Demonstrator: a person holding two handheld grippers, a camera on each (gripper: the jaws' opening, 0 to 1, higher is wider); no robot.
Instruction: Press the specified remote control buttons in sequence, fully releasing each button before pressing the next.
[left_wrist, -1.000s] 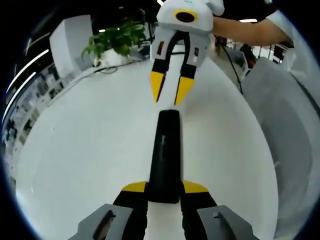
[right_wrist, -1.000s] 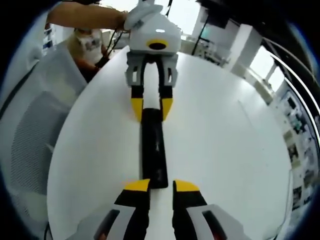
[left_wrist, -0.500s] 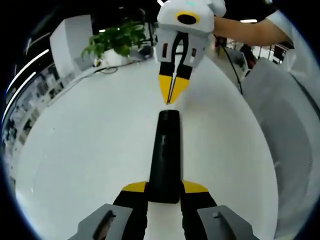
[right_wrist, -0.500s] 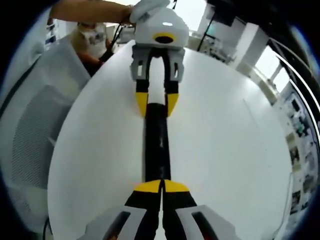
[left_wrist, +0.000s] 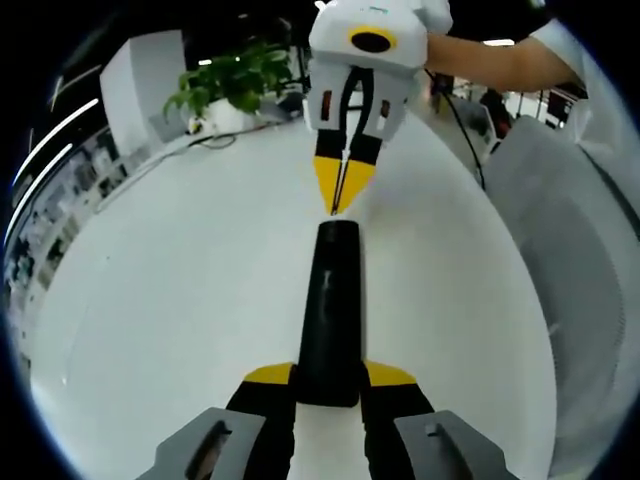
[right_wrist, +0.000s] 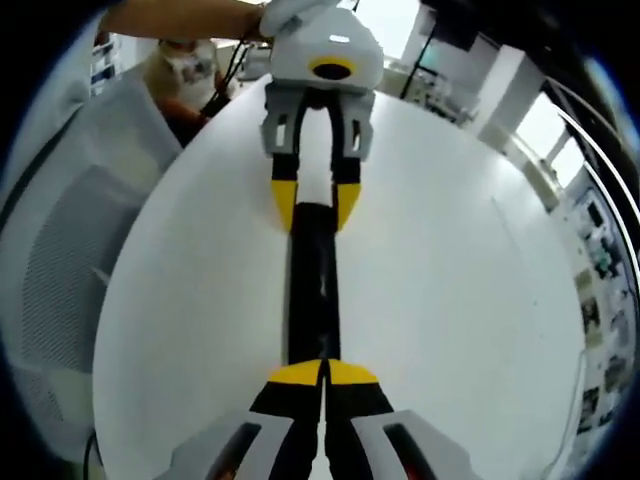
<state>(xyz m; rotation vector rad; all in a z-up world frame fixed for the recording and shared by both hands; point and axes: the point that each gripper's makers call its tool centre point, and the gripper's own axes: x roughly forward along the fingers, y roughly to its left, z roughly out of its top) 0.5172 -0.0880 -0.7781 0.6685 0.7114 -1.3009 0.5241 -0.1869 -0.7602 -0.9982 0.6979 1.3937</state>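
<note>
My left gripper (left_wrist: 329, 378) clamping the black remote (left_wrist: 330, 310), my right gripper (left_wrist: 340, 195) pinched closed, tips at its far end

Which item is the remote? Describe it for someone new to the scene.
On the white table, look between the two grippers. The remote is the long, slim black bar, one end clamped by the left gripper. It is the one dark object on that surface.

Bare white table (left_wrist: 150, 300) either side of the remote (left_wrist: 330, 310) — plant (left_wrist: 235, 80) far off.
</note>
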